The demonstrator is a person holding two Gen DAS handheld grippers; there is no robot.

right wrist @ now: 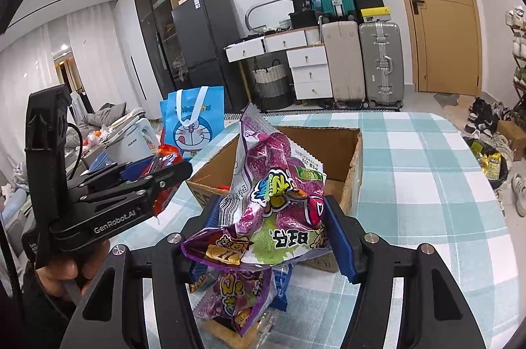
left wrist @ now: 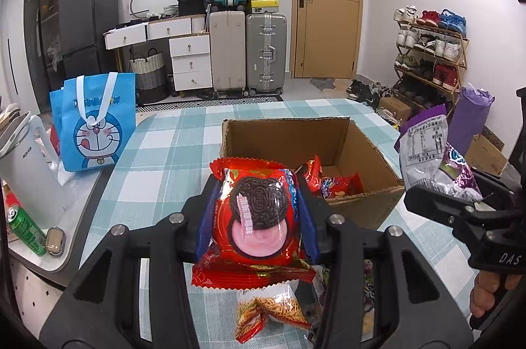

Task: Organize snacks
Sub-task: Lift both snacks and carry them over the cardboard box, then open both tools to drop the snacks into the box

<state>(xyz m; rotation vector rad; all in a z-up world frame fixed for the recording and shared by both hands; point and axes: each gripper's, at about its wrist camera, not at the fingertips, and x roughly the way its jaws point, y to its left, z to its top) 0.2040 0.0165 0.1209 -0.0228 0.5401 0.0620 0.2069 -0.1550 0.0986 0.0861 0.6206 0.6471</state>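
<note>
Left gripper [left wrist: 259, 214] clamps red cookie packet [left wrist: 256, 217]; right gripper [right wrist: 273, 227] clamps purple snack bag [right wrist: 276, 201].

Doraemon bag [left wrist: 93, 127], suitcases [left wrist: 265, 53], shoe rack [left wrist: 430, 53].

Cardboard box [left wrist: 361, 197] on table [left wrist: 171, 151], snack packets [left wrist: 338, 184] inside, tote bag [left wrist: 93, 125] to its left

A red cookie packet [left wrist: 254, 217], printed with a dark sandwich cookie and pink cream, was held upright above the checked cloth, just before an open cardboard box [left wrist: 361, 132] in which more red packets [left wrist: 332, 181] lay. A crumpled purple snack bag [right wrist: 276, 201] was held up nearby, with further packets [right wrist: 236, 296] heaped beneath it.
</note>
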